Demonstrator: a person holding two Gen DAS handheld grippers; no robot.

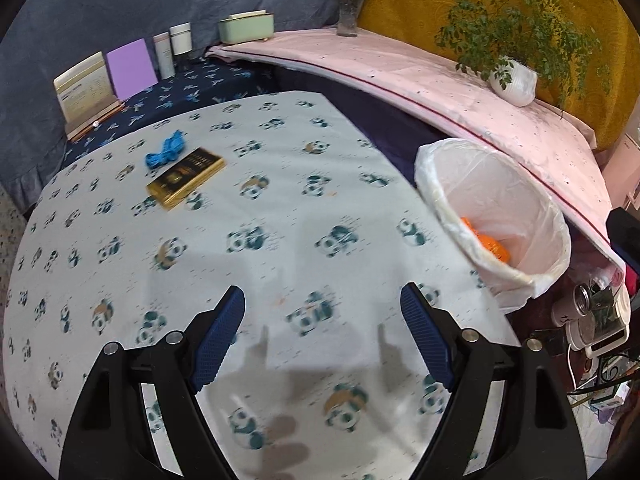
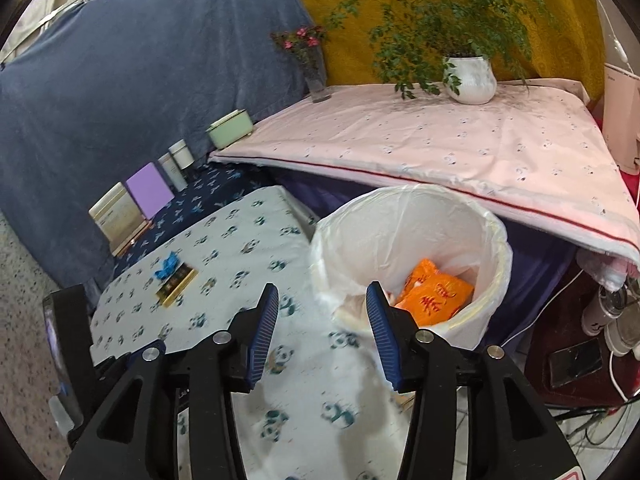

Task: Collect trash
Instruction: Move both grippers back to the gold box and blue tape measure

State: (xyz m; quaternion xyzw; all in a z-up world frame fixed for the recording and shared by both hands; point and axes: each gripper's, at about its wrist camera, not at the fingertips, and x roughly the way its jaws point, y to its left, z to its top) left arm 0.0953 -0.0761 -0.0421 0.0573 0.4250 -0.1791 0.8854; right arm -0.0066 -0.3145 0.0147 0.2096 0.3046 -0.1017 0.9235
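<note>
A white bin with a plastic liner [image 1: 516, 184] [image 2: 404, 216] stands off the right edge of the panda-print table [image 1: 280, 208] [image 2: 240, 240]. An orange snack packet [image 1: 486, 244] [image 2: 436, 294] lies inside it. A crumpled blue scrap [image 1: 166, 152] [image 2: 167, 265] rests at the far left of the table, touching a black and gold box [image 1: 186, 178] [image 2: 177, 282]. My left gripper [image 1: 322, 300] hovers open over the table's near part, with nothing between its fingers. My right gripper [image 2: 322, 300] is open and empty just before the bin's near rim.
A pink-covered shelf [image 1: 440, 80] [image 2: 440, 148] rises behind the bin, bearing a potted plant [image 1: 514, 80] [image 2: 472, 78], a flower vase [image 1: 350, 8] and a green box [image 1: 246, 28]. Books and jars [image 1: 132, 68] line the far left. Cables, cups and a phone [image 2: 574, 362] lie lower right.
</note>
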